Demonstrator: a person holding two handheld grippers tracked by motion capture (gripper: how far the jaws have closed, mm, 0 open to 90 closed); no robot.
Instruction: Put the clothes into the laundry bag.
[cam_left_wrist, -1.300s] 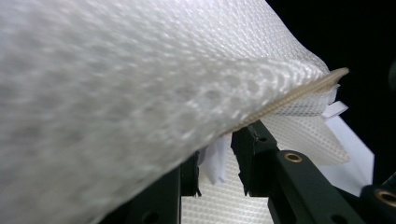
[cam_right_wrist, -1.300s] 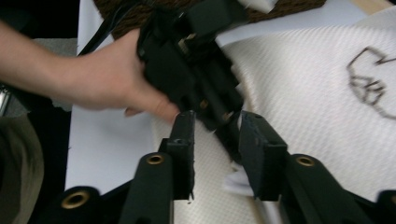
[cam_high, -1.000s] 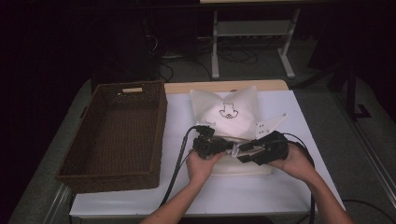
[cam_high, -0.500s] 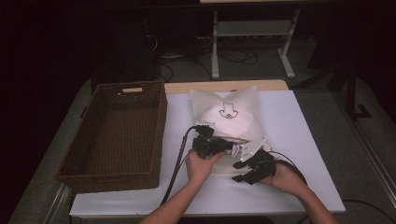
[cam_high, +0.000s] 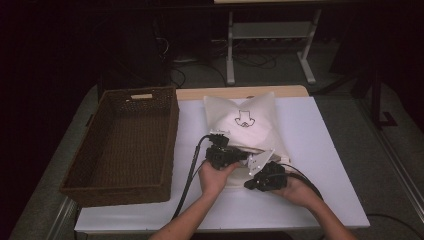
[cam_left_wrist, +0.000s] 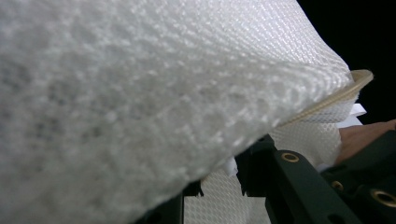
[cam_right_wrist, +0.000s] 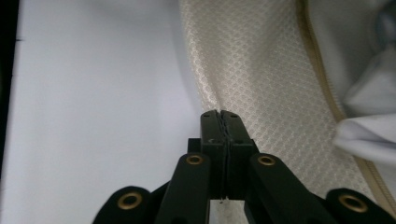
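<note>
Right gripper (cam_high: 248, 185) has dropped from up beside the left gripper (cam_high: 240, 155) to the near edge of the white mesh bag (cam_high: 250, 125), low against the white surface (cam_high: 325, 165). Its jaws have just been closing and now meet in the right gripper view, pads together with the cream mesh hem (cam_right_wrist: 243, 84) pinched at their tips; the fabric fans away ahead of and to the right of the gripper (cam_right_wrist: 219, 116), and the zipper tape (cam_right_wrist: 322, 84) runs off further right. Looks like a fresh grip on the lower edge of the bag's opening. Left gripper has held its place over the same end of the bag, jaws closing a little more. In the left gripper view, mesh fabric (cam_left_wrist: 140, 93) drapes over and in front of the gripper (cam_left_wrist: 219, 186), and some lies between the jaws, which stand partly apart; whether the pads actually bite the cloth I cannot tell. The bag lies flat ahead of both grippers, printed face up, its near end bunched under them. Wicker basket (cam_high: 125, 140) sits off to the left gripper's outer side, nothing in it. Judgement: with one edge now pinned low and the other raised, the mouth is being parted, likely to open or fill the bag. Slack mesh may slip.
</note>
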